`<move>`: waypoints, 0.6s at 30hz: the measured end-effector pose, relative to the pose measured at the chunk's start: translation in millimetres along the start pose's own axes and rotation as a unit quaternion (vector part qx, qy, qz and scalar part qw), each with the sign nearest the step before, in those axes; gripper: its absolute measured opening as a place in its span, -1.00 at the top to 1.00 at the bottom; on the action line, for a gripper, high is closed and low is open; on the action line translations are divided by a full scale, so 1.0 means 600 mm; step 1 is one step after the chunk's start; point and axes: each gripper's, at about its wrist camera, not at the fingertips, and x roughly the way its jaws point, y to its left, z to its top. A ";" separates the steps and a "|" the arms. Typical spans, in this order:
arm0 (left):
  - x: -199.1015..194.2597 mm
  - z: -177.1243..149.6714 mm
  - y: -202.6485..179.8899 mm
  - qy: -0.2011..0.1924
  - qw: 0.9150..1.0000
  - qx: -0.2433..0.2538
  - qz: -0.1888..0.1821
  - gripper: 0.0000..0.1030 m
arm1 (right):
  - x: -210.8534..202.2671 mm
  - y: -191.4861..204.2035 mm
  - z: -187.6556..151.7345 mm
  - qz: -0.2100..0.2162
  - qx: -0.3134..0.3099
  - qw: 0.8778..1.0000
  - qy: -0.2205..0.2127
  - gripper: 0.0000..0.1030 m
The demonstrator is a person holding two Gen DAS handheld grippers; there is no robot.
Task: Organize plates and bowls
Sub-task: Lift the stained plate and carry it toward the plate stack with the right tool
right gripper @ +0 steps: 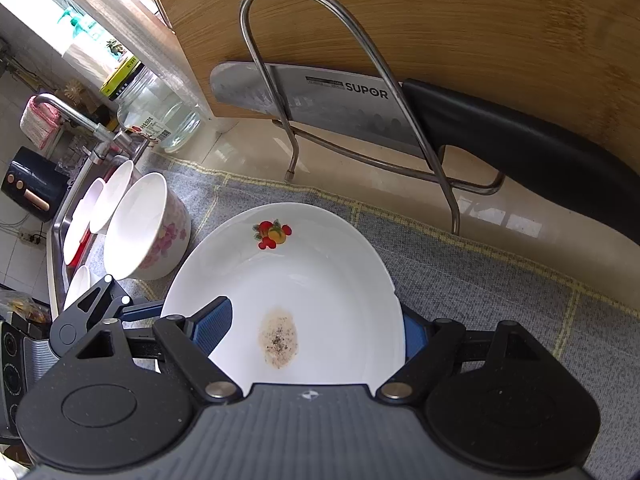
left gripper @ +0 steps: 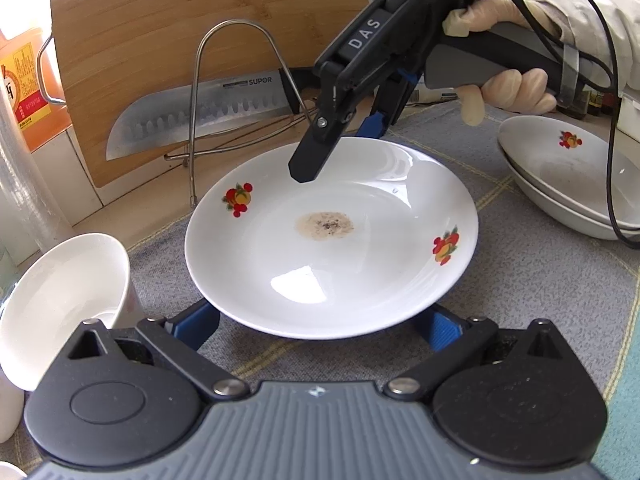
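**Plate, white, fruit motif, brown stain at centre**

Plate [left gripper: 332, 236] lies on grey cloth [left gripper: 520, 280] over the table. Right hand-held gripper [right gripper: 316, 332] straddles its rim, one finger above, one beneath; firm grip uncertain. Left hand-held gripper [left gripper: 320, 326] open, fingers passing under near rim. Adjacent: stacked plates [left gripper: 568, 176], floral bowl [right gripper: 148, 228], wire rack [right gripper: 340, 92] with knife [right gripper: 320, 100], cutting board [right gripper: 440, 20].

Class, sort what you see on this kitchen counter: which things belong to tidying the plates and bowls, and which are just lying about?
Belongs to the job:
stained plate
stacked plates
flowered bowl
left claw
right claw

Just lying about:
knife
cutting board
wire rack
glass jar
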 end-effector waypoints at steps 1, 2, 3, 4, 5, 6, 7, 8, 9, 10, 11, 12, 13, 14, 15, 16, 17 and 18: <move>-0.001 0.000 0.000 0.000 1.000 0.000 0.000 -1.00 | 0.001 0.000 0.002 0.000 -0.001 1.000 0.001 -0.72; -0.001 0.000 0.000 0.000 1.000 0.001 0.000 -1.00 | 0.002 0.001 0.003 0.000 -0.002 1.000 0.001 -0.72; -0.001 0.000 0.000 -0.001 1.000 0.001 -0.001 -1.00 | 0.003 0.001 0.005 -0.001 -0.002 1.000 0.002 -0.72; -0.002 0.000 0.000 -0.001 1.000 0.000 -0.001 -0.99 | 0.003 0.002 0.005 -0.002 -0.003 1.000 0.004 -0.72; -0.002 0.000 0.000 -0.001 1.000 0.000 -0.001 -0.99 | 0.003 0.003 0.005 -0.002 -0.005 1.000 0.005 -0.72; -0.003 -0.001 0.000 -0.002 1.000 0.000 -0.002 -0.99 | 0.003 0.004 0.005 -0.003 -0.004 1.000 0.006 -0.72; -0.003 -0.001 0.001 -0.002 1.000 0.000 -0.003 -0.99 | 0.002 0.004 0.004 -0.002 -0.005 1.000 0.006 -0.72; -0.003 -0.001 0.001 -0.002 1.000 0.000 -0.003 -0.99 | 0.002 0.005 0.004 -0.001 -0.006 1.000 0.007 -0.72; -0.004 -0.001 0.001 -0.001 1.000 0.000 -0.003 -0.99 | 0.001 0.006 0.004 -0.001 -0.005 1.000 0.007 -0.72; -0.005 -0.002 0.001 -0.001 1.000 0.000 -0.003 -0.99 | 0.000 0.007 0.004 0.000 -0.005 1.000 0.007 -0.72; -0.005 -0.002 0.002 0.000 1.000 0.000 -0.004 -0.99 | -0.002 0.009 0.004 0.001 -0.007 1.000 0.008 -0.72; -0.006 -0.002 0.002 0.000 1.000 0.000 -0.004 -0.99 | -0.003 0.011 0.003 0.002 -0.008 1.000 0.008 -0.72; -0.006 -0.002 0.002 0.001 1.000 0.001 -0.004 -0.99 | -0.004 0.012 0.002 0.003 -0.009 1.000 0.008 -0.72; -0.007 -0.002 0.001 0.001 1.000 0.003 -0.003 -0.99 | -0.005 0.013 0.002 0.004 -0.009 1.000 0.009 -0.72; -0.008 -0.002 0.000 0.001 1.000 0.005 -0.003 -0.98 | -0.006 0.015 0.001 0.004 -0.010 1.000 0.009 -0.72; -0.009 -0.002 -0.001 0.002 1.000 0.007 -0.002 -0.98 | -0.007 0.016 0.000 0.004 -0.010 1.000 0.010 -0.72; -0.010 -0.002 -0.001 0.002 1.000 0.009 -0.002 -0.98 | -0.007 0.016 -0.001 0.004 -0.010 1.000 0.010 -0.72; -0.011 -0.002 -0.001 0.002 1.000 0.009 -0.003 -0.98 | -0.008 0.017 -0.002 0.004 -0.009 1.000 0.010 -0.72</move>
